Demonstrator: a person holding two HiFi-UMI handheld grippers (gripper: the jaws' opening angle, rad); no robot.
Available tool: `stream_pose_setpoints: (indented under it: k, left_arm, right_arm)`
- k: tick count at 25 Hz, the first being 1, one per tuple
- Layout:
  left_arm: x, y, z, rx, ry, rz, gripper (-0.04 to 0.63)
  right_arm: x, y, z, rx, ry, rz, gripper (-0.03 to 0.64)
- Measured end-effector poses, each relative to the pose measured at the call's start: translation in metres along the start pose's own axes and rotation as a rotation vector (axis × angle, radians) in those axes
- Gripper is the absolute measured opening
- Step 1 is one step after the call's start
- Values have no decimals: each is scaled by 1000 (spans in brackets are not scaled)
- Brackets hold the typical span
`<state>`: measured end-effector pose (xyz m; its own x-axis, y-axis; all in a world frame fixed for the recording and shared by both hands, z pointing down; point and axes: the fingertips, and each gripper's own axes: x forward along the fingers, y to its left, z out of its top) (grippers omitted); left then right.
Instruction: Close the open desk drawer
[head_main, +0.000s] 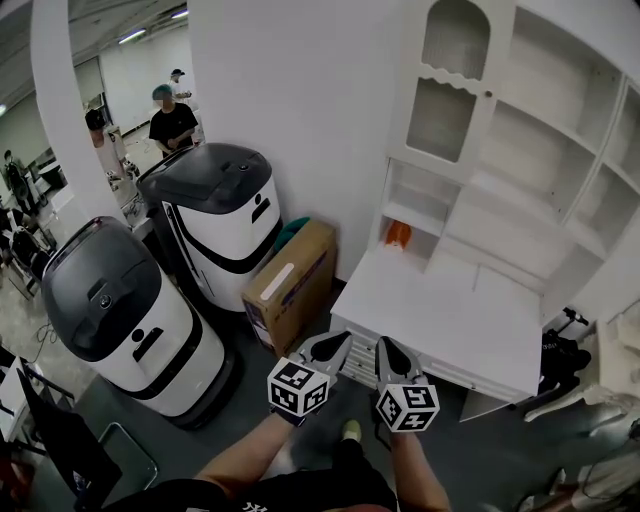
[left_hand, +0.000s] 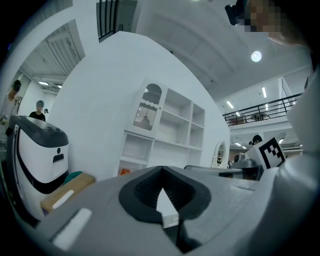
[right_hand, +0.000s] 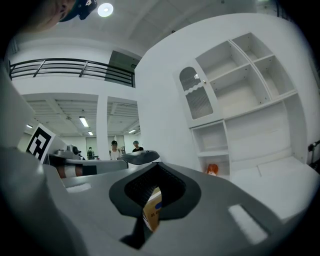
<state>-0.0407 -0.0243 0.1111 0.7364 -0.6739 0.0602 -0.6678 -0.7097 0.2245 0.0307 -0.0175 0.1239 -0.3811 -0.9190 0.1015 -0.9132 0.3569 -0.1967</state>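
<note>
A white desk (head_main: 450, 325) with a shelf hutch stands against the wall. Its drawer front (head_main: 357, 369) shows just under the desk's near left edge, between my two grippers; I cannot tell how far out it stands. My left gripper (head_main: 341, 341) and right gripper (head_main: 383, 346) are side by side, tips pointing at that edge. In the left gripper view the left gripper (left_hand: 162, 169) has its jaws together with nothing in them. In the right gripper view the right gripper (right_hand: 158, 165) is likewise shut and empty. The drawer is hidden in both gripper views.
Two white-and-black machines (head_main: 130, 320) (head_main: 225, 225) stand at the left, with a cardboard box (head_main: 290, 285) between them and the desk. An orange object (head_main: 398, 235) sits in a low shelf. Black items (head_main: 560, 360) lie on the floor at the right. People (head_main: 172, 120) stand far back.
</note>
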Motion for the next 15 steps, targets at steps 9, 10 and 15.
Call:
stream_pose_setpoints:
  k: [9,10,15]
  left_arm:
    - [-2,-2,-3,6,-1,6,0]
    - [-1,-2,-4,3,1,7,0]
    - [4,-1,-11,-3,8,7,0]
  right_arm:
    - [-2,2,-2,7,-8,7,20]
    - [-2,2,-2,8,-6,8,20]
    - [0,-3,-8,15,1,5,20]
